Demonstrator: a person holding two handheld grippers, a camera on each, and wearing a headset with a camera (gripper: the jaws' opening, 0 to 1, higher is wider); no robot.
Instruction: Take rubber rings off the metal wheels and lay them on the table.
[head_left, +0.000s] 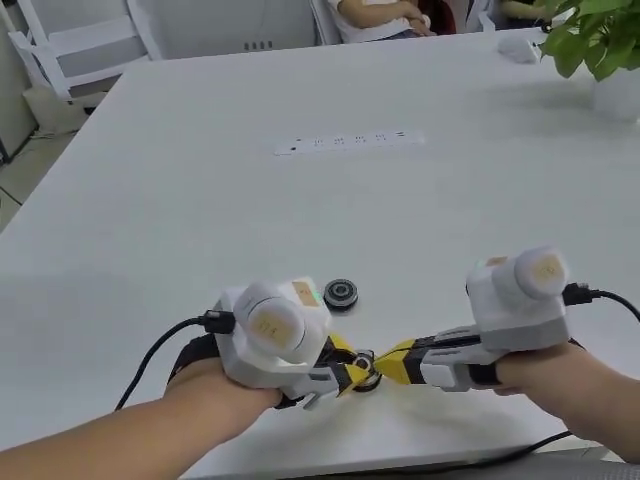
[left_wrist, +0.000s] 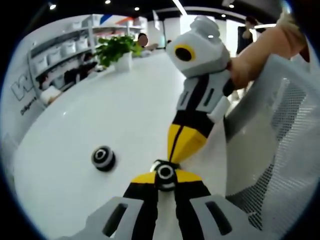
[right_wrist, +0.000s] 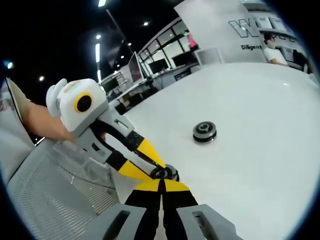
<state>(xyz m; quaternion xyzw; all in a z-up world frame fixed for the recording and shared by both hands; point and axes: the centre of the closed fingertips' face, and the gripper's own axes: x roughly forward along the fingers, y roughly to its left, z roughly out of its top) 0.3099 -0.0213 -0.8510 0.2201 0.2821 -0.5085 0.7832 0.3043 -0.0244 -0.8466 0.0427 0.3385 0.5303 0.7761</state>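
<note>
Where the white tabletop (head_left: 180, 200) reaches its near edge, the two hand-held grippers meet tip to tip at one small wheel. The left hand-held gripper (head_left: 348, 376) has its yellow-tipped jaws clamped on either side of this held wheel (left_wrist: 165, 172). The right hand-held gripper (head_left: 388, 367) has its jaws drawn together, and their point touches the wheel's rim. Whether they nip the ring there cannot be told. A second, loose wheel (head_left: 341, 293) lies flat on the tabletop just beyond the grippers, apart from both. Each wheel is a pale metal hub with a dark centre, and on the loose one a black rubber ring (left_wrist: 94, 160) is seated around the hub. The head view takes in a white power strip (head_left: 350, 141) farther up the tabletop and a leafy potted plant (head_left: 590, 40) at the far right corner. The left gripper view adds a grey mesh chair back (left_wrist: 280, 150) beside the tabletop's edge, and the right gripper view gives the loose wheel side-on.
</note>
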